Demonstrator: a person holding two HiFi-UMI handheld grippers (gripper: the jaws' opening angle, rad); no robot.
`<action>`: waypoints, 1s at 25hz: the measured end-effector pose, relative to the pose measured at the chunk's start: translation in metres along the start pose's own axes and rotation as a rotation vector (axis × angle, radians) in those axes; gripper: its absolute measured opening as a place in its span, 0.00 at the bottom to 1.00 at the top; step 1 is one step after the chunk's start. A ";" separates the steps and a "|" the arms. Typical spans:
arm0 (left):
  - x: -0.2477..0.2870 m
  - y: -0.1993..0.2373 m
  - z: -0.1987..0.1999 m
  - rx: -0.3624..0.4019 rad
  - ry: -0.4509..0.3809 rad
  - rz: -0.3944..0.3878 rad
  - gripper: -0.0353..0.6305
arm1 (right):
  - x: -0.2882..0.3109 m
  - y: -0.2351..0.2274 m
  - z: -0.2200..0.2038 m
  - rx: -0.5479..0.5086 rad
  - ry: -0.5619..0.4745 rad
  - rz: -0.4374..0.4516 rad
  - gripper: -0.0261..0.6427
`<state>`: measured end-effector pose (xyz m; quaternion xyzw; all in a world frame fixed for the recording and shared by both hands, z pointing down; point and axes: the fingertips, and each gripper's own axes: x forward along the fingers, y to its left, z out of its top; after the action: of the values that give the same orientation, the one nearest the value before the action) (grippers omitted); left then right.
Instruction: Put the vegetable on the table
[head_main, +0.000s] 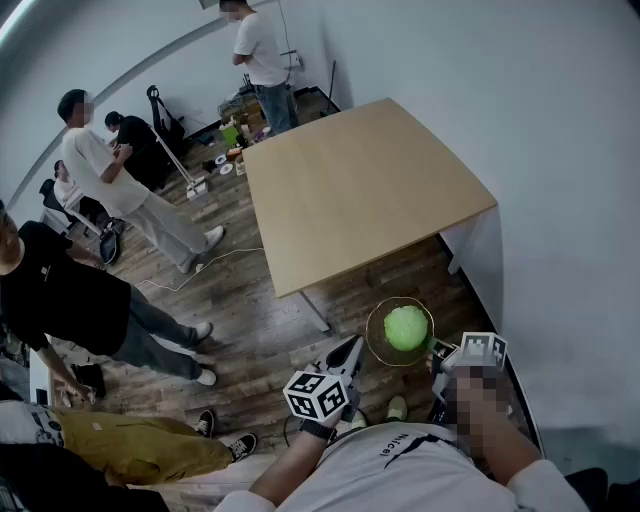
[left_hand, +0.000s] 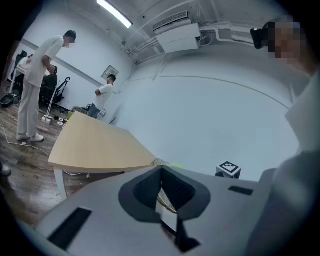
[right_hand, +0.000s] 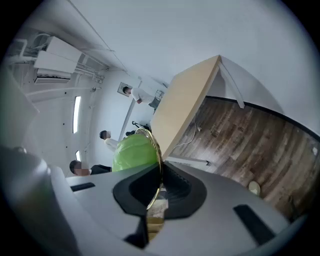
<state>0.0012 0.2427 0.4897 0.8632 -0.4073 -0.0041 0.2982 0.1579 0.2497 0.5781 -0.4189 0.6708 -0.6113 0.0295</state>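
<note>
A round green vegetable (head_main: 406, 326) lies in a clear bowl with a gold rim (head_main: 372, 340), held in the air over the floor just short of the light wooden table (head_main: 350, 190). My left gripper (head_main: 352, 350) is shut on the bowl's left rim. My right gripper (head_main: 440, 352) is shut on its right rim. In the right gripper view the gold rim (right_hand: 156, 145) runs between the closed jaws (right_hand: 161, 167), with the vegetable (right_hand: 132, 152) just behind. In the left gripper view a thin strip of rim (left_hand: 160, 163) shows at the closed jaws (left_hand: 161, 171), and the table (left_hand: 95, 145) lies ahead.
Several people (head_main: 100, 170) stand or sit at the left on the dark plank floor (head_main: 250, 300). A white wall (head_main: 560, 200) runs close along the table's right side. Clutter (head_main: 225, 150) and a cable (head_main: 215, 270) lie on the floor beyond the table's far left corner.
</note>
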 end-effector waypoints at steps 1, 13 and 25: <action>0.000 0.001 0.000 0.000 0.000 0.002 0.07 | 0.001 0.000 0.000 0.000 0.001 -0.002 0.07; 0.001 0.005 0.001 -0.008 -0.003 0.027 0.07 | 0.002 0.000 0.006 -0.007 0.008 0.007 0.07; 0.039 0.009 -0.001 -0.025 0.011 0.052 0.07 | 0.004 -0.026 0.037 0.024 -0.005 0.010 0.07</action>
<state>0.0213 0.2109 0.5050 0.8485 -0.4279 0.0033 0.3113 0.1887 0.2206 0.5926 -0.4167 0.6653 -0.6182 0.0395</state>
